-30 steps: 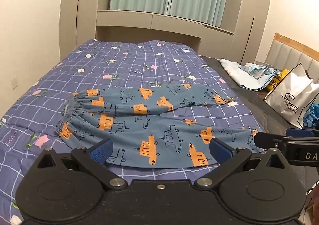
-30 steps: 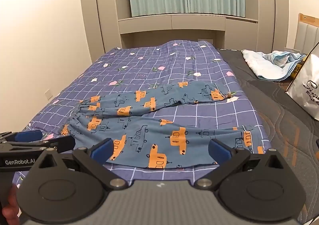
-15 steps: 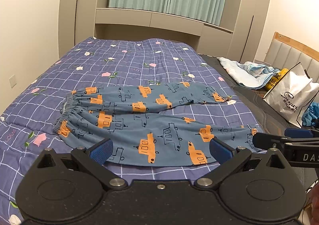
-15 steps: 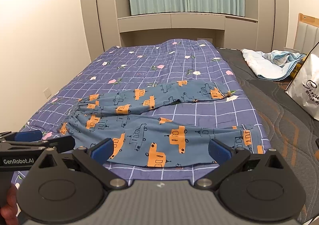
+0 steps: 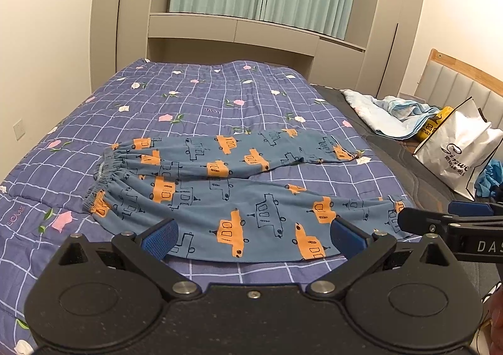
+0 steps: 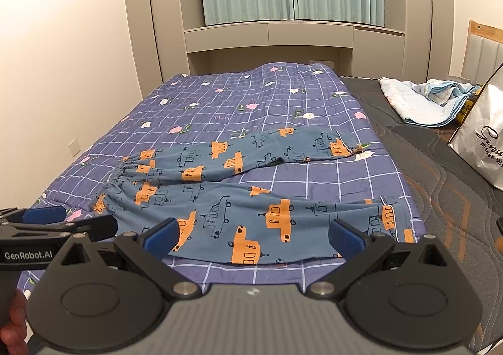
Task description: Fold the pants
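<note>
Both views now slightly farther back from the pants [image 5: 239, 194]; more quilt [image 5: 204, 97] visible

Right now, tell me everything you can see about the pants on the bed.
The pants are blue-grey soft cloth printed with orange and outlined cars. They lie flat and unfolded on the checked quilt, elastic gathered waistband to the left, both legs running right and spread apart in a V, the far leg slightly rumpled. Only the quilt touches them; both grippers, the left gripper and the right gripper, are open and hover short of the near leg.

bed [image 5: 393, 163] | quilt [image 5: 220, 97] | pants [image 5: 239, 194] flat | bag [image 5: 456, 147], perhaps paper
</note>
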`<state>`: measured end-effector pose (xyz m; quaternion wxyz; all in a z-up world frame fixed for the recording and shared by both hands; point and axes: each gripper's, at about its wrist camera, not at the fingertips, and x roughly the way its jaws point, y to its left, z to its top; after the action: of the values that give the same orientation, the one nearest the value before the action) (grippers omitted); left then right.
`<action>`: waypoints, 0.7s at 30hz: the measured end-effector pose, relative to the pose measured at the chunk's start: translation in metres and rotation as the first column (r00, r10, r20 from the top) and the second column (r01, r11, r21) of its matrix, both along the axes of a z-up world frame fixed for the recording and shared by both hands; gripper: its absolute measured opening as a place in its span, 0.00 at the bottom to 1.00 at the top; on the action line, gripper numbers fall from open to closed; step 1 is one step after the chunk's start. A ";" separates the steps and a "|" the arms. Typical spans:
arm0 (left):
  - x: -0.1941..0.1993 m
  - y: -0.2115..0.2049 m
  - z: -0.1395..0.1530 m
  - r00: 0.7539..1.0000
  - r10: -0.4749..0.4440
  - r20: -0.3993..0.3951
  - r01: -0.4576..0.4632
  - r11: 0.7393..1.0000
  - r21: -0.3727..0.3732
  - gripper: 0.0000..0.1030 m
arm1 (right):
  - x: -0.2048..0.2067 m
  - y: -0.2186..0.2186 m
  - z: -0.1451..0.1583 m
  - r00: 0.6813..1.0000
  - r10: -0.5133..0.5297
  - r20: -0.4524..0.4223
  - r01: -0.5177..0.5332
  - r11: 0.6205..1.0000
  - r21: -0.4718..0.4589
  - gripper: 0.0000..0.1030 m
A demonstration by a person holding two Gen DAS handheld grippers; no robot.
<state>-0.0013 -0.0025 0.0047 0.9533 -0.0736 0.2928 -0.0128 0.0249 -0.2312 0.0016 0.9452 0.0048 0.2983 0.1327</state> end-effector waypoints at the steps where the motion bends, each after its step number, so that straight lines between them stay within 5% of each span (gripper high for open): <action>1: 0.000 0.000 0.000 1.000 0.000 0.000 0.000 1.000 0.001 1.00 | 0.000 0.000 0.000 1.000 0.001 0.001 -0.001 1.000 0.000 1.00; 21: 0.025 0.001 -0.019 0.999 -0.016 -0.049 0.016 1.000 -0.014 1.00 | 0.017 -0.004 -0.015 1.000 -0.003 -0.029 0.003 1.000 0.005 1.00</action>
<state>0.0234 -0.0011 -0.0144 0.9452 -0.0781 0.3164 -0.0207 0.0422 -0.2350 -0.0130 0.9410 0.0093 0.3115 0.1321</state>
